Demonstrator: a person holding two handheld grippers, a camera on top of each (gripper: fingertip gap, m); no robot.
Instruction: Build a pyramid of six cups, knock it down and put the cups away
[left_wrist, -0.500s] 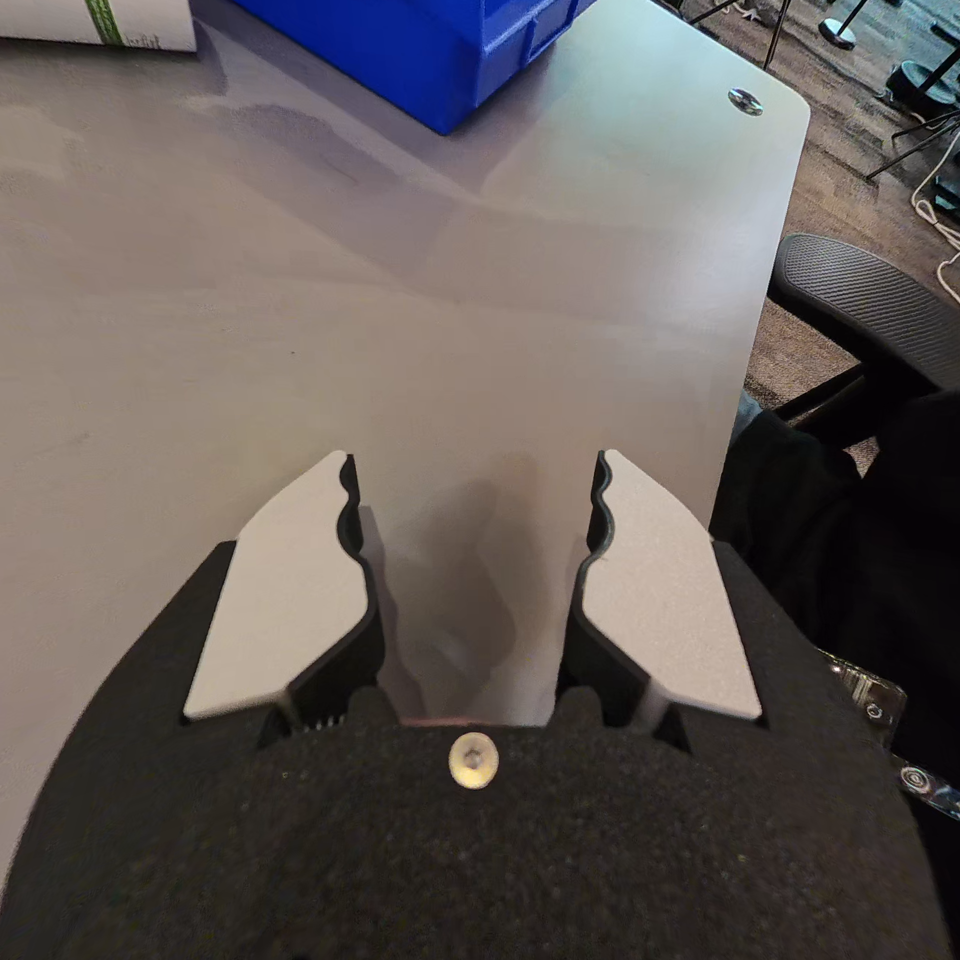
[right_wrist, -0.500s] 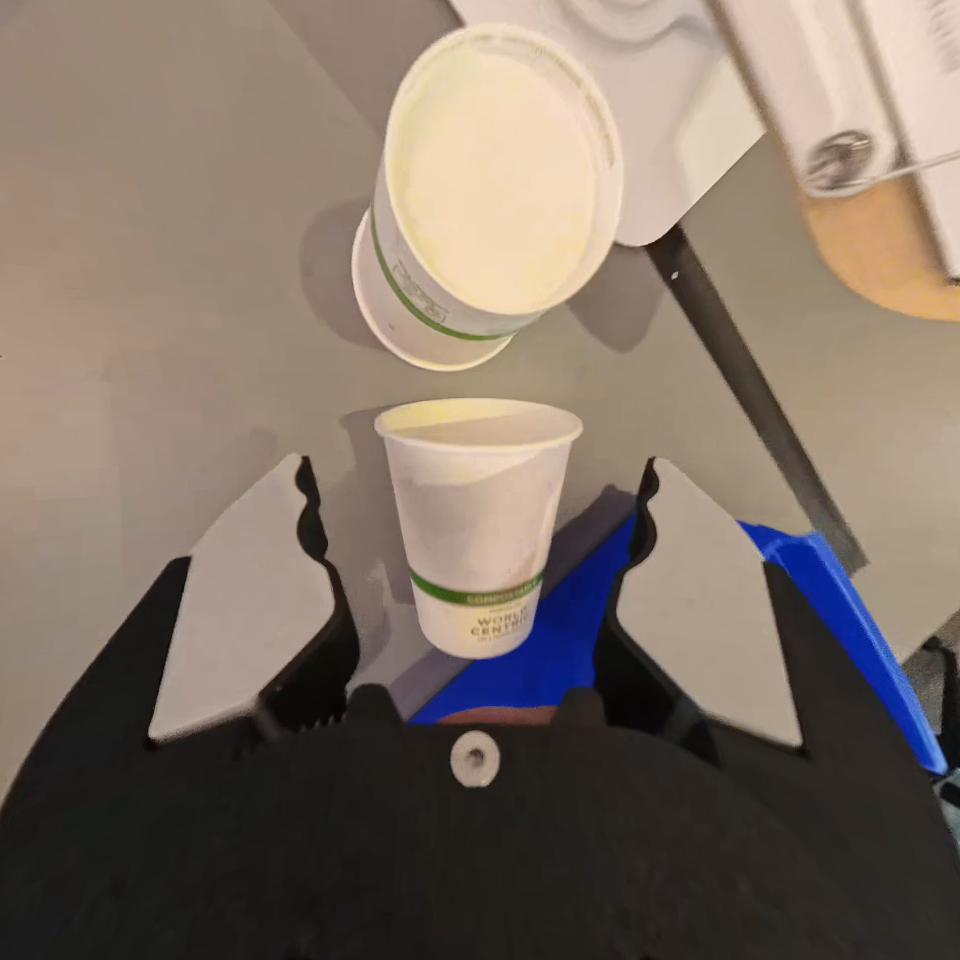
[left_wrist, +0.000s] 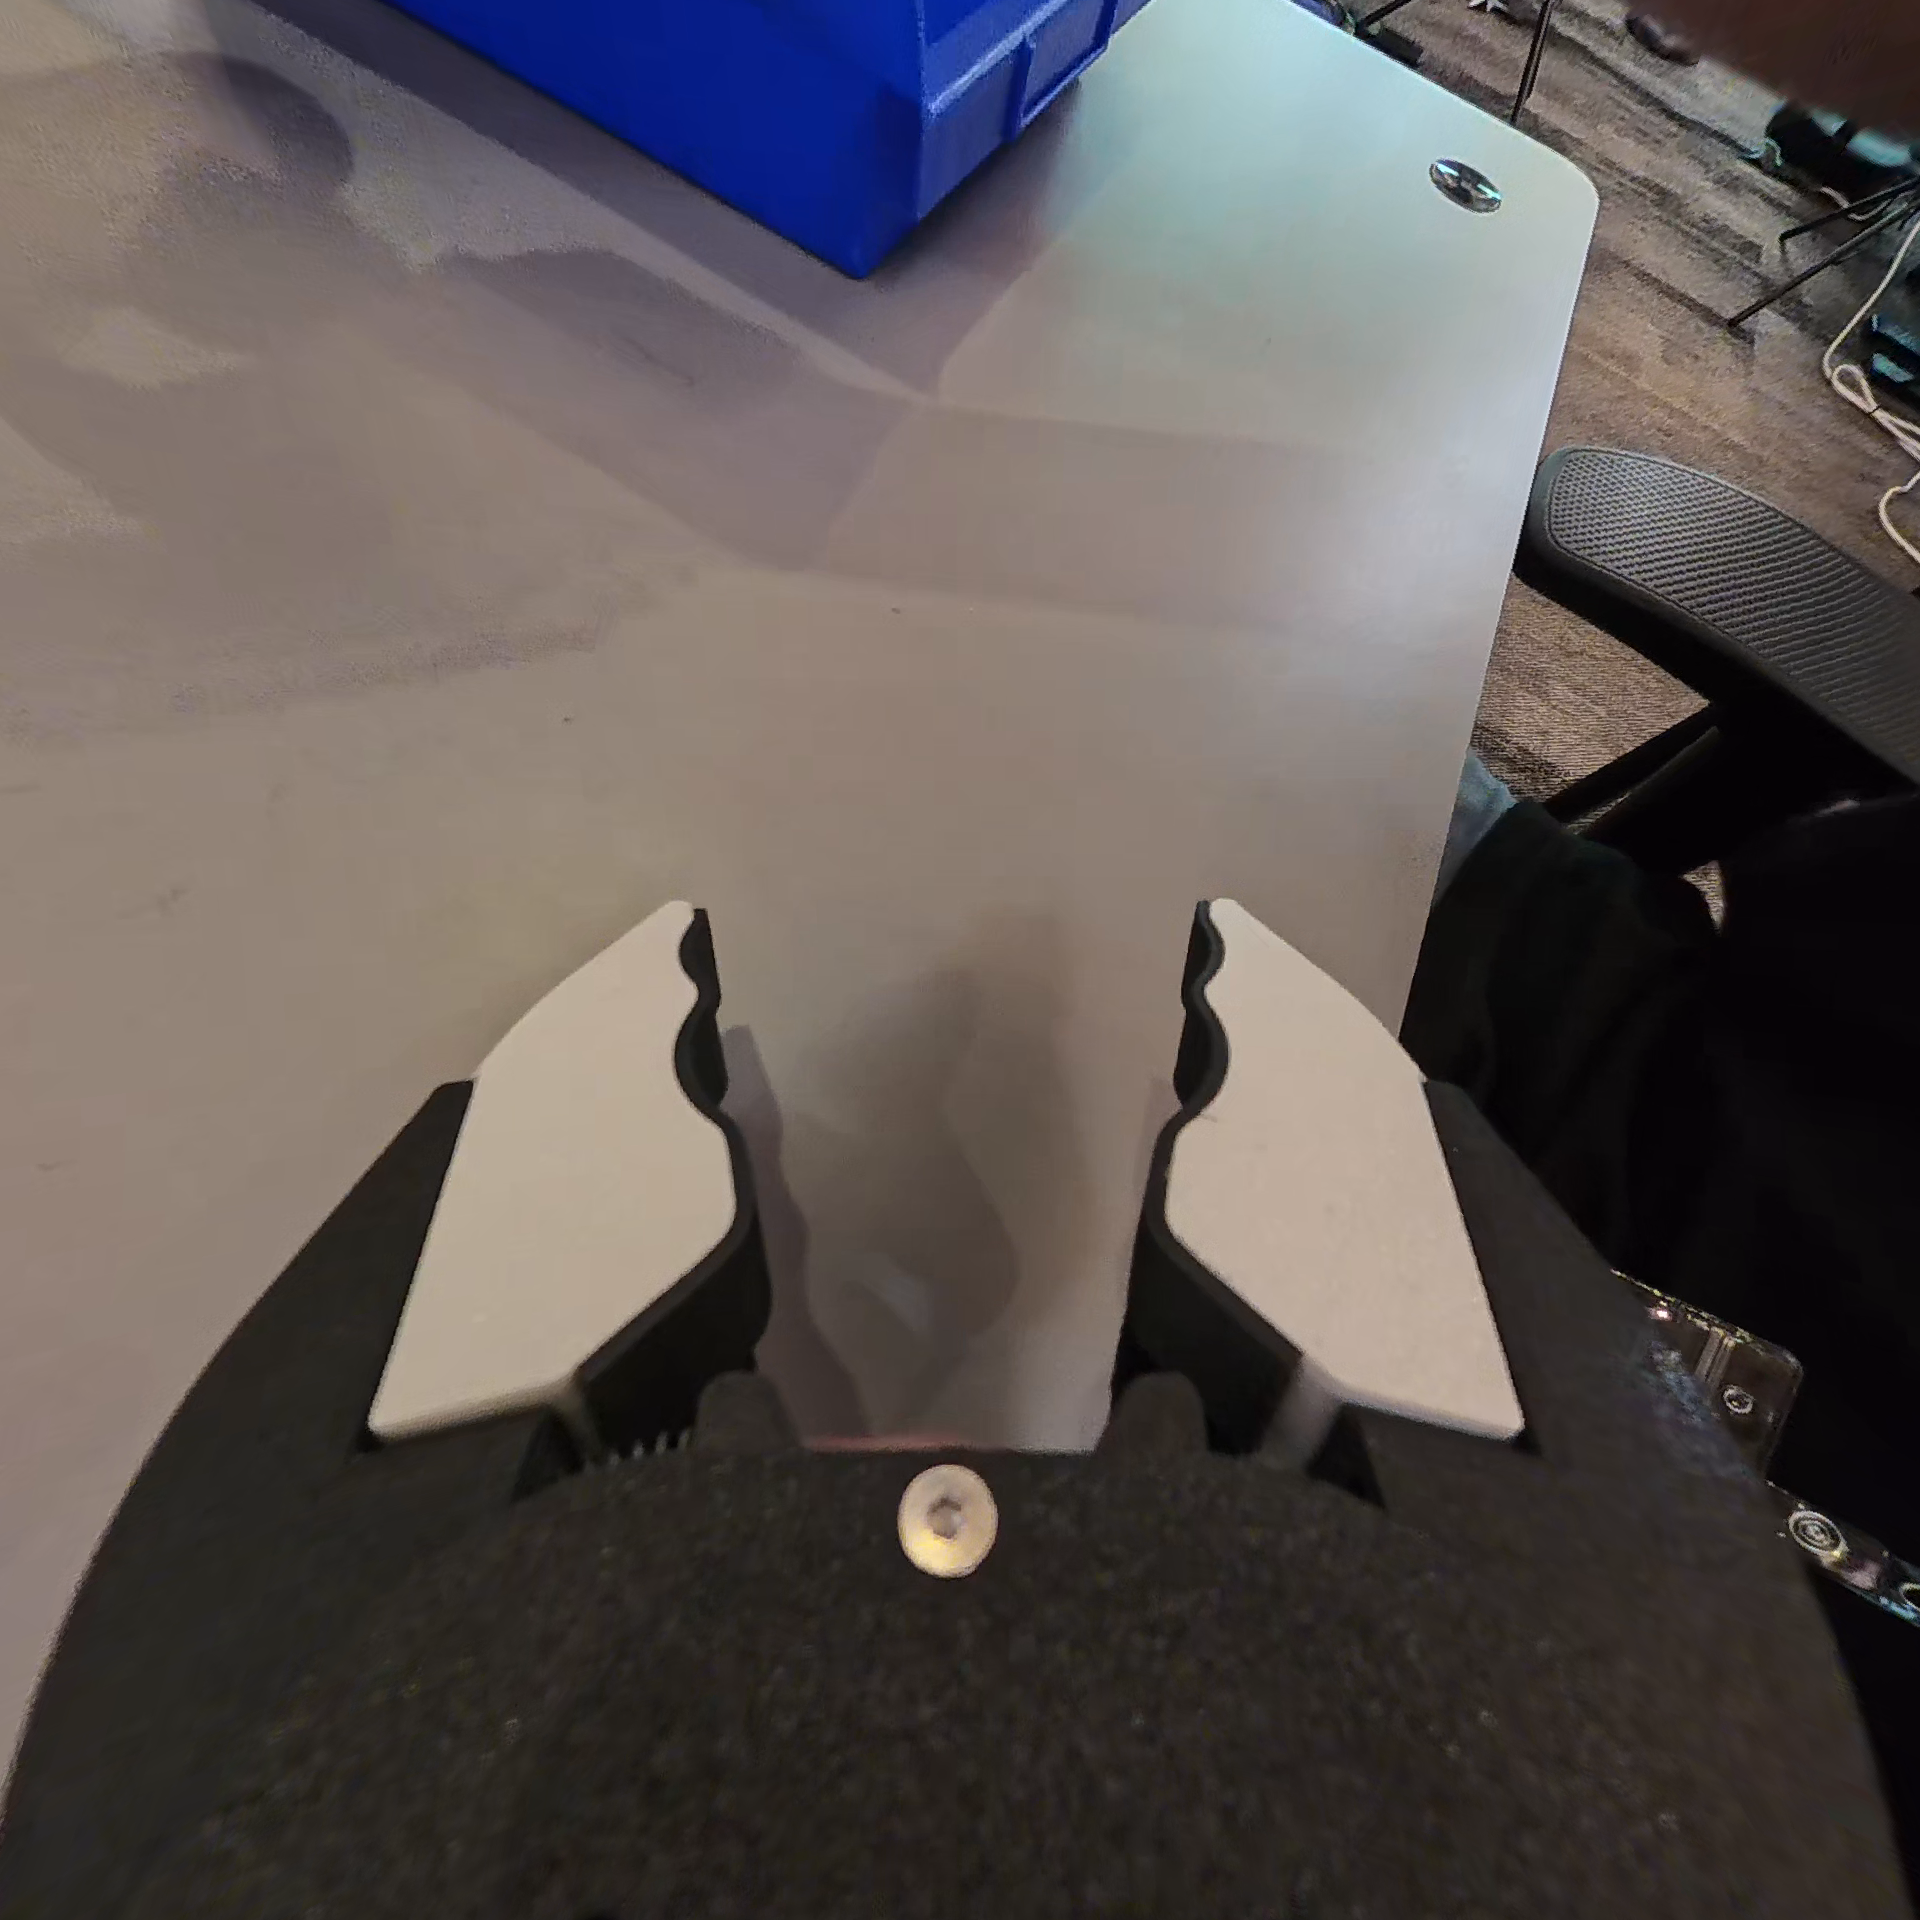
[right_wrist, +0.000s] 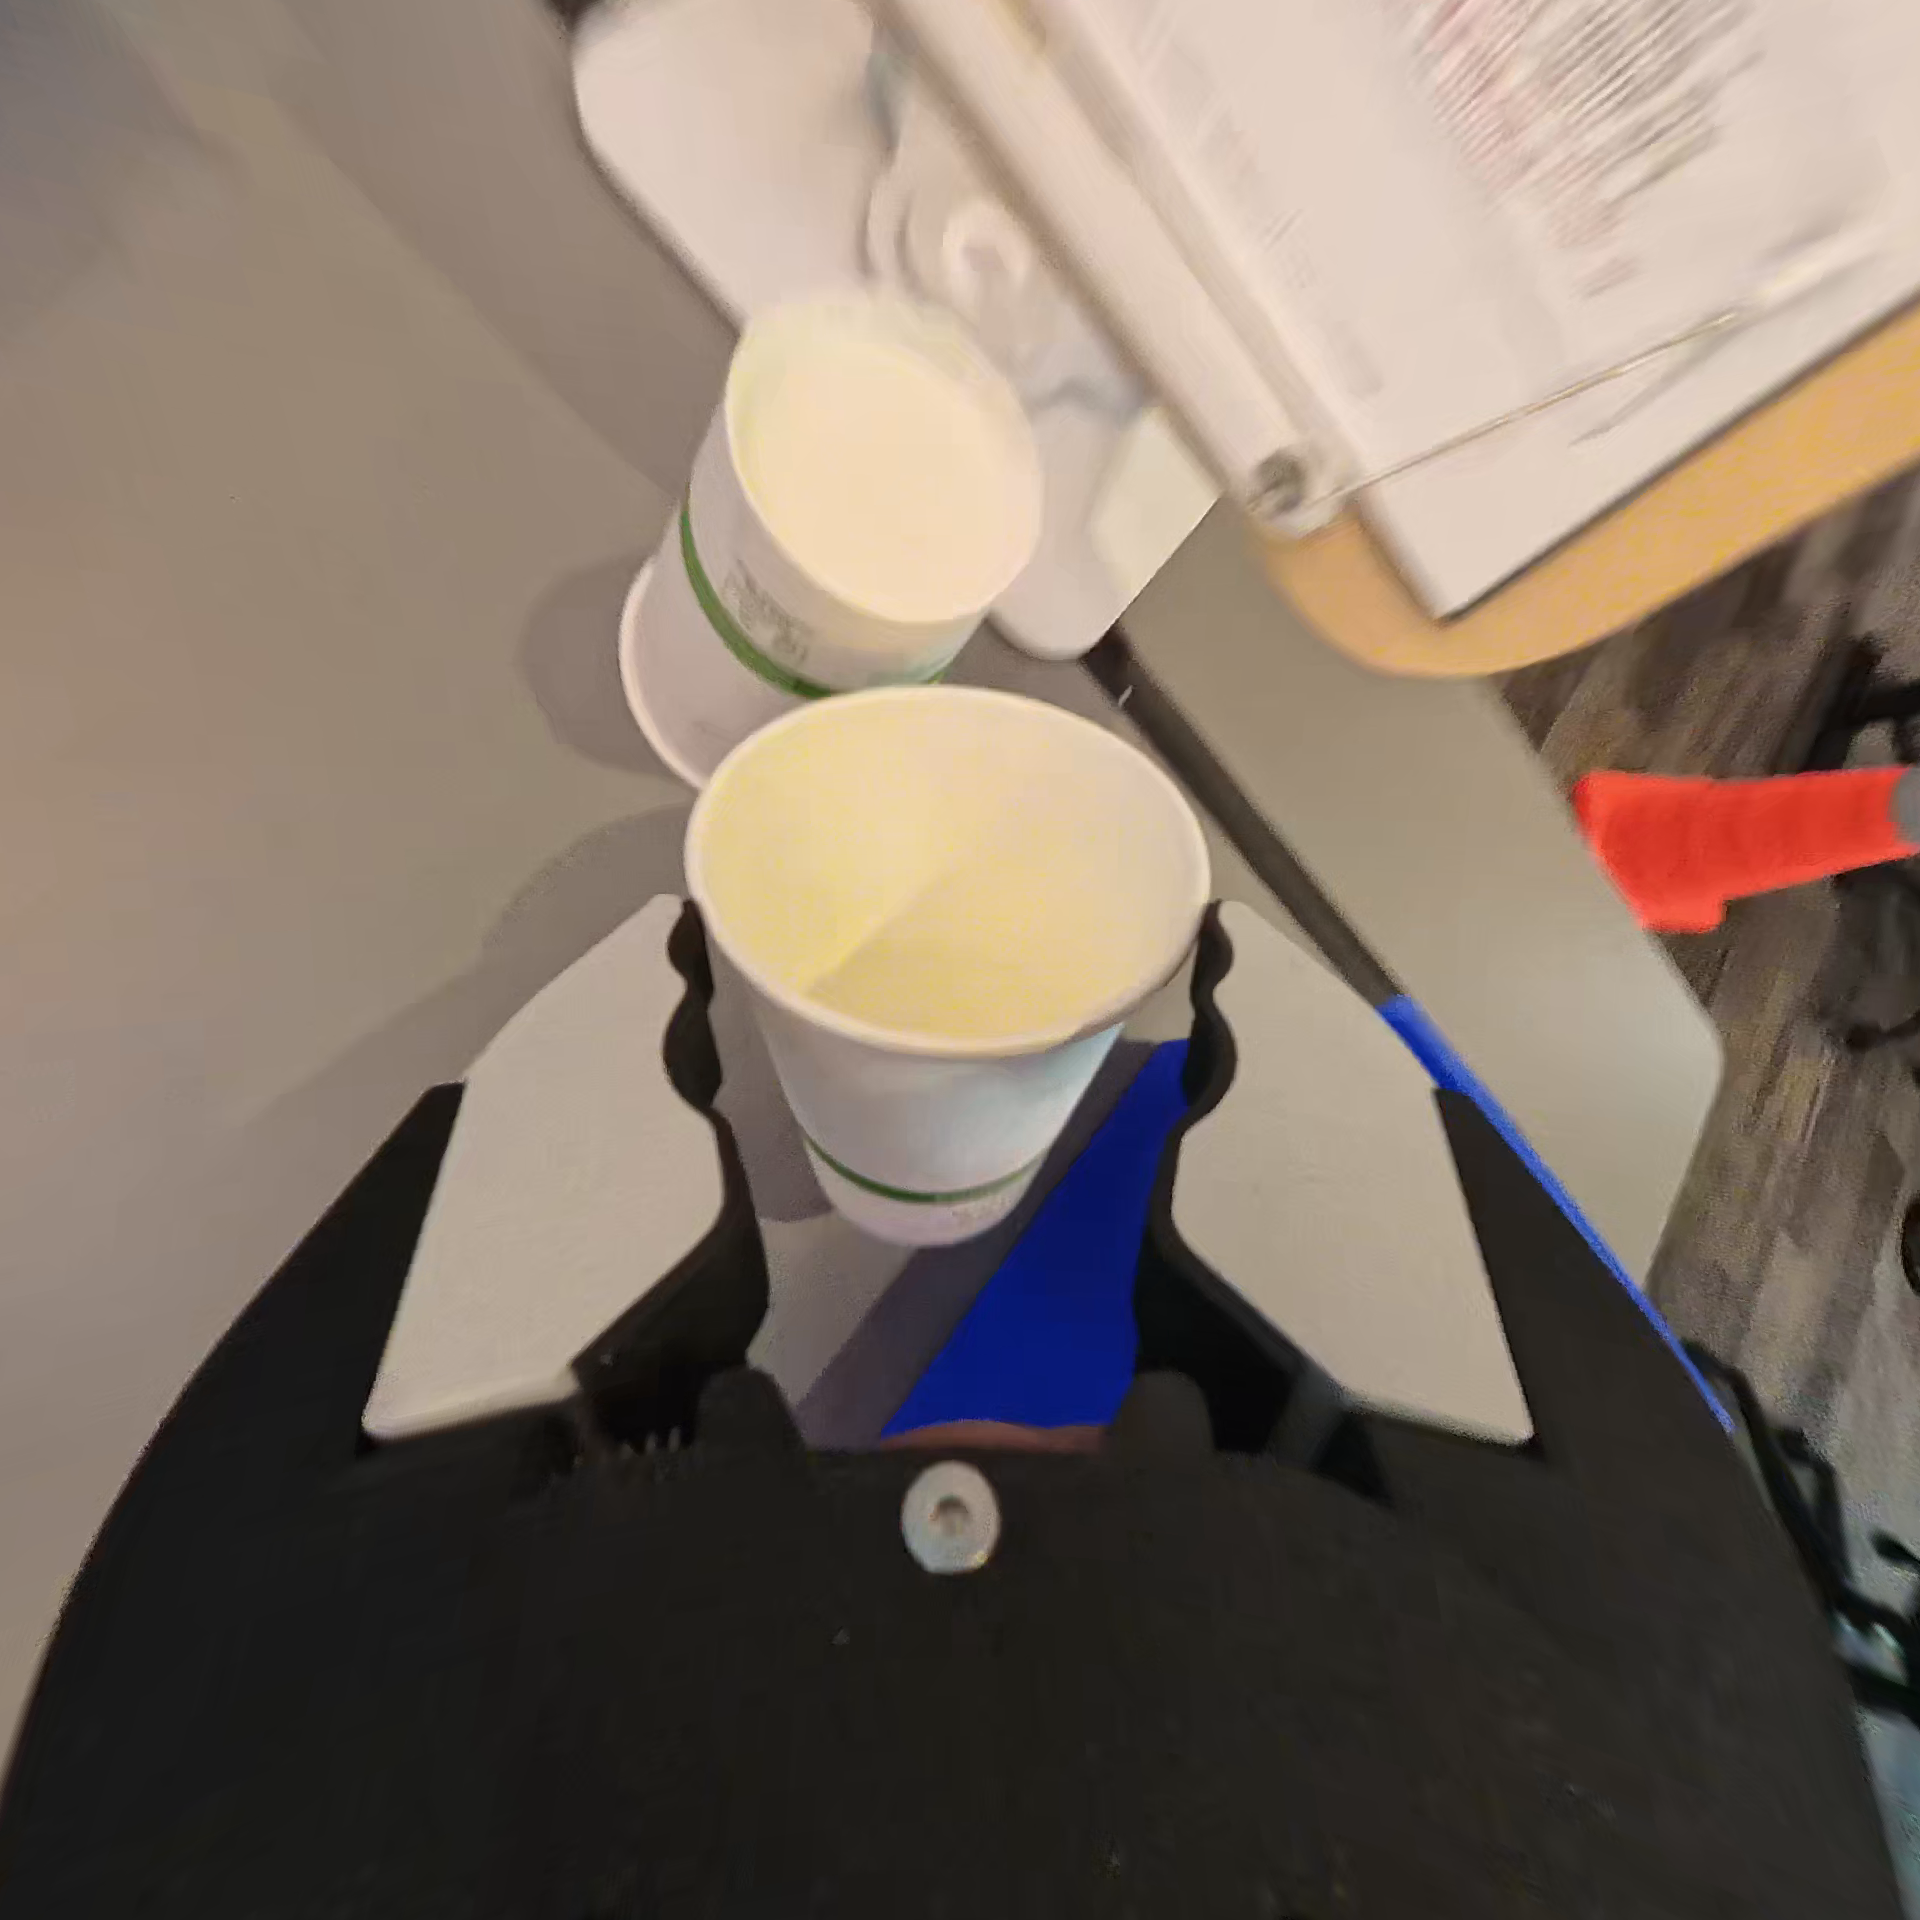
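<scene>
Grey bench mostly bare in the left wrist view, blue bin shifted a bit further into the top of frame. Left gripper same as half a second ago: fingers spread apart, nothing between them. Bigger change lower centre of the right view: right gripper now moved in around the upright paper cup, fingers narrowed to the rim, looks gripped but too blurry to be sure. Upturned cup just beyond, upper centre. Probably mid clean-up, cup headed for the bin
</scene>
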